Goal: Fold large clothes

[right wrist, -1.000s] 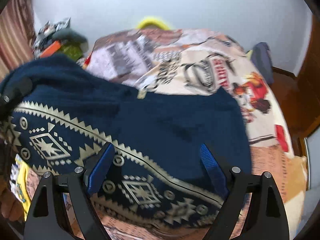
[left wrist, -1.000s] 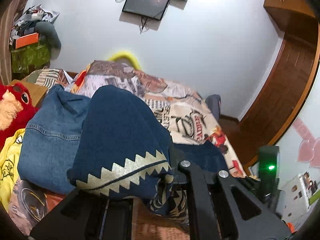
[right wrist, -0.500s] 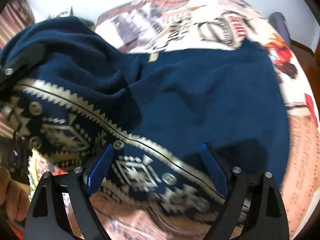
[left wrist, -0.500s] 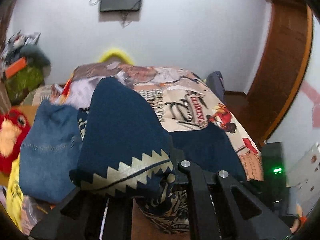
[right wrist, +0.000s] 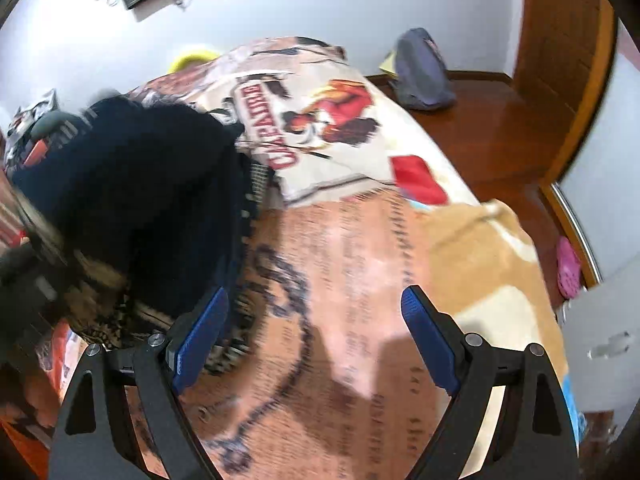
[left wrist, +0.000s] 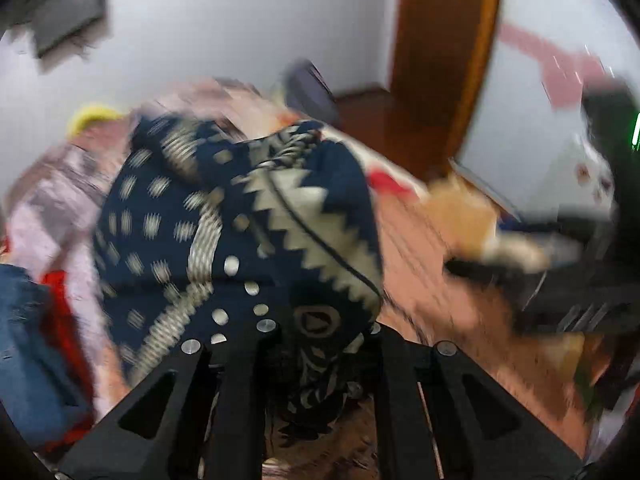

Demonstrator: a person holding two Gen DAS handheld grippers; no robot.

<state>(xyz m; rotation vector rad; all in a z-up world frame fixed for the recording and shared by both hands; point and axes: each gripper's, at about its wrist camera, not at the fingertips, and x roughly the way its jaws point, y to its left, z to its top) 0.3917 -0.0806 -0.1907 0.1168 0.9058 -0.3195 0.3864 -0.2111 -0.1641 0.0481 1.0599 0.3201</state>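
While a second ago the navy sweater (right wrist: 132,200) lay spread across the printed bedspread (right wrist: 360,264) under the right gripper (right wrist: 316,344), it's now bunched into a heap at the left of that view, and the cover ahead of the right jaws is bare. Left gripper (left wrist: 316,364) has carried its pinched edge across the bed. The patterned hem (left wrist: 304,220), which hung in front of the left camera before, is now draped over the rest of the garment, zigzag band facing up. Left view is heavily motion-blurred, so the fine lay of the fabric is unreadable.

Finger state: left pair pressed together on a fold of the sweater, cloth trapped between them and trailing below. Right pair spread wide, blue pads (right wrist: 200,332) clear, nothing between them; the left pad sits just beside the sweater's edge, contact unclear.

My read: one half is being thrown over the other, the first big fold. Not flat yet. The heap looks lumpy, and the denim (left wrist: 24,344) is near at the far left. Right gripper looks free to catch the loose side.
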